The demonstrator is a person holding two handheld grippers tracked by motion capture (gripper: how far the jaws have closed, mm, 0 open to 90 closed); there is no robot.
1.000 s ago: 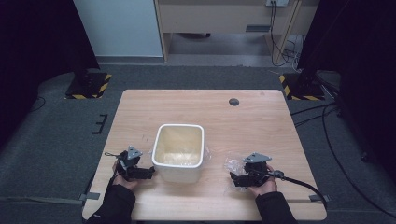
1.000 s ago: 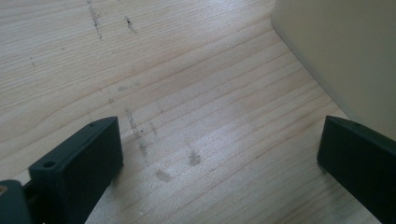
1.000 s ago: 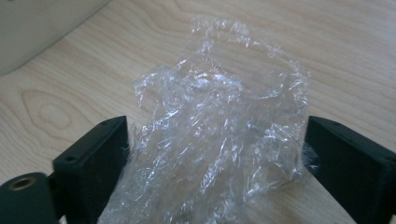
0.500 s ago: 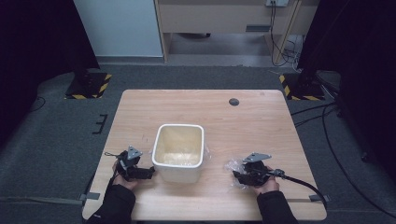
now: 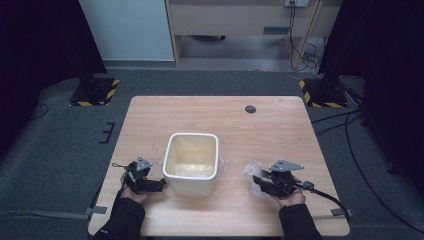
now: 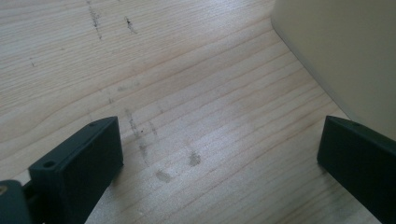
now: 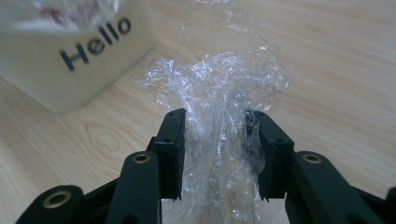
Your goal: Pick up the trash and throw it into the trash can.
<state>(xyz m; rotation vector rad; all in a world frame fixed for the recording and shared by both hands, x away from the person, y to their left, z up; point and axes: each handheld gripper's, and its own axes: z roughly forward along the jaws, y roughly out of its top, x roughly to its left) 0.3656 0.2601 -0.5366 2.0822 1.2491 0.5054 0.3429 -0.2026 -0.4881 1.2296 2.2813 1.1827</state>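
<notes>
A crumpled sheet of clear plastic film lies bunched on the wooden table, right of a white tub marked "Hello". My right gripper has just been closing and is shut on the film, with a fold pinched between its pads. From above, the film stands up at the tips of the right gripper. My left gripper rests on the table at the tub's left side. Its jaws are open over bare wood, and the tub wall is just beyond the right jaw.
A dark round hole sits near the table's far edge. A cable trails from the right gripper off the front right corner. Grey carpet surrounds the table, with yellow-black striped bases at the back corners.
The right gripper's jaws closed on the film and rose a little, gathering the film up from the table. The left gripper has stayed put.
</notes>
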